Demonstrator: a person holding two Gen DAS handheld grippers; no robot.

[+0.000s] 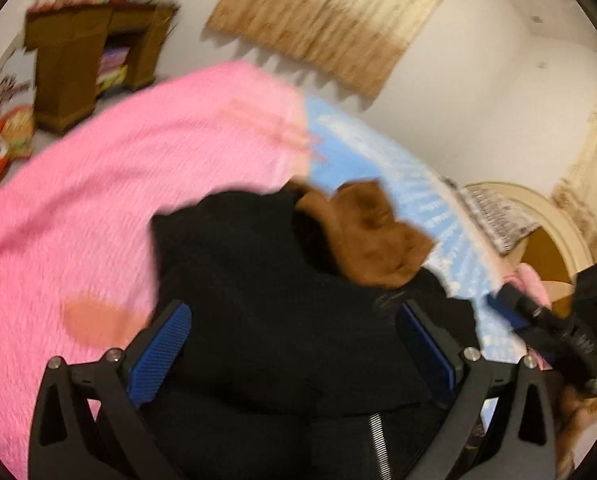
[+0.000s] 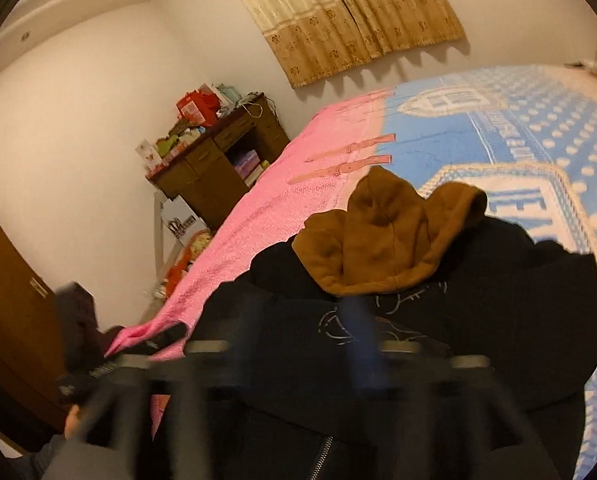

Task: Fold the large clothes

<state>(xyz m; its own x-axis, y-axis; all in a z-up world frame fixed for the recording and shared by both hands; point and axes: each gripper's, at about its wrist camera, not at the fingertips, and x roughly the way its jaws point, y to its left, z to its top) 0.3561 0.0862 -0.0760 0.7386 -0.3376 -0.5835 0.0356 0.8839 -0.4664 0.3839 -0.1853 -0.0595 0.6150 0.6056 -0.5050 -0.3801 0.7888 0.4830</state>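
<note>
A black hooded jacket (image 1: 266, 280) with a brown-lined hood (image 1: 370, 232) lies bunched on the pink and blue bedspread (image 1: 98, 208). My left gripper (image 1: 294, 344) is open, its blue-padded fingers (image 1: 158, 356) spread over the black fabric. The right gripper shows at the right edge of the left wrist view (image 1: 538, 316). In the right wrist view the jacket (image 2: 478, 300) and its brown hood (image 2: 382, 240) lie ahead. My right gripper (image 2: 298, 352) is motion-blurred above the jacket, and its jaws cannot be made out.
A brown wooden desk (image 2: 218, 164) piled with boxes stands by the wall left of the bed. Beige curtains (image 2: 346, 12) hang behind. A wooden headboard (image 1: 546, 236) is at the right. Bags (image 1: 2, 144) sit on the floor by the desk.
</note>
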